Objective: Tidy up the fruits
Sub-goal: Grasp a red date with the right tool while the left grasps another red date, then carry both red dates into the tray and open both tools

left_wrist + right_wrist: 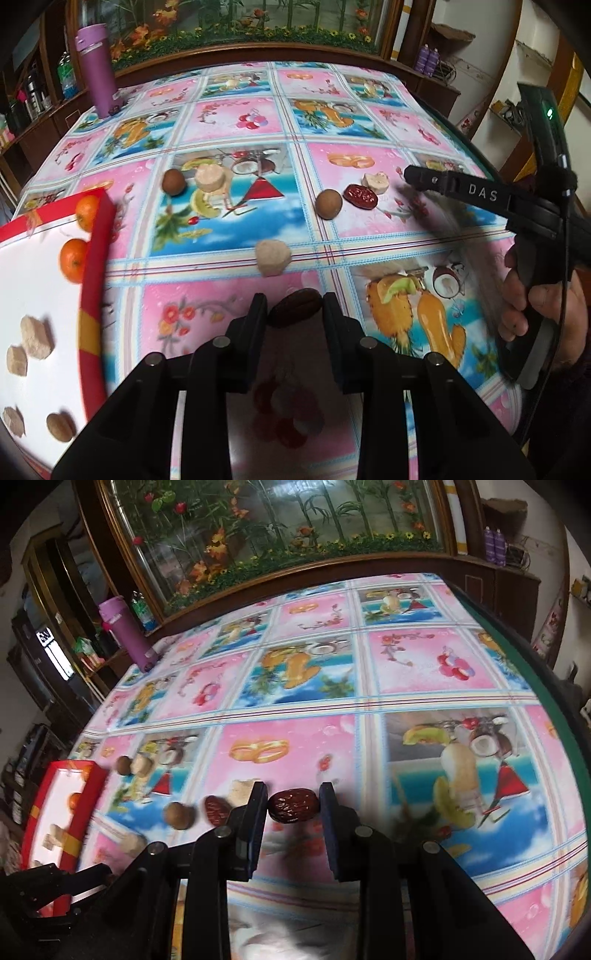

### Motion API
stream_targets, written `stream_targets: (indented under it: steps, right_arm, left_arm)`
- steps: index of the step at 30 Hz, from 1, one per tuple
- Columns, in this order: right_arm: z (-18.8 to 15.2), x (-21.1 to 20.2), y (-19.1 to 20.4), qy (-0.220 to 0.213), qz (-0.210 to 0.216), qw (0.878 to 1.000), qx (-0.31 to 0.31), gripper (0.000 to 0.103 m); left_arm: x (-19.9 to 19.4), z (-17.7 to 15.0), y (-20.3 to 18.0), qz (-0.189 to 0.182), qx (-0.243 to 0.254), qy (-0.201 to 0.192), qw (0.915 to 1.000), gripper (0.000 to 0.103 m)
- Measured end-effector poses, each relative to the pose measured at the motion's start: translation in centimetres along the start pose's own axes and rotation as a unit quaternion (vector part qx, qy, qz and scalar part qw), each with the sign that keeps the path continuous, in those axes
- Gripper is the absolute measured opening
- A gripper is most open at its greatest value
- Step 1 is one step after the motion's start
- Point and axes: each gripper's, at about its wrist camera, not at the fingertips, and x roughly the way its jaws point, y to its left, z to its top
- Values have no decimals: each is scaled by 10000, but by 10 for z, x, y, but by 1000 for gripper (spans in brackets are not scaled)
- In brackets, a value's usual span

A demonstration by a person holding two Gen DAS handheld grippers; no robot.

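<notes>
Left gripper [294,312]: pinching a dark red date [295,312] above the tablecloth [221,254], just beside the red-rimmed tray [94,258].
Right gripper [294,805]: jaws around a second red date [293,805]; contact on both sides uncertain.
Risk: the smooth oval date could squirt from either grip; loose longans [328,203] nearby may roll if nudged.

You've got that fruit-print tablecloth [236,236] over the whole table. A purple thermos [95,70] stands at its far left corner. Behind the cloth runs a wood-framed panel of fake flowers [280,528], two purple cans [494,546] to its right.
</notes>
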Motion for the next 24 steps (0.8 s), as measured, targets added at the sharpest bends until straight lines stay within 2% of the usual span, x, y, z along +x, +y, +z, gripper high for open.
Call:
stream_targets:
  steps: [7, 14, 24]
  right_arm:
    - [-12, -12, 59, -110, 469, 9985, -272, 28]
    - [-22, -19, 141, -96, 840, 9920, -939, 27]
    - [-33, -11, 238, 6, 1144, 9784, -1723, 27]
  left_arm:
    - [-45, -5, 29, 277, -178, -503, 9982, 32]
    - [-78, -17, 64, 635, -366, -872, 9935, 32]
    - [-112, -46, 147, 1082, -999, -1190, 9819, 33]
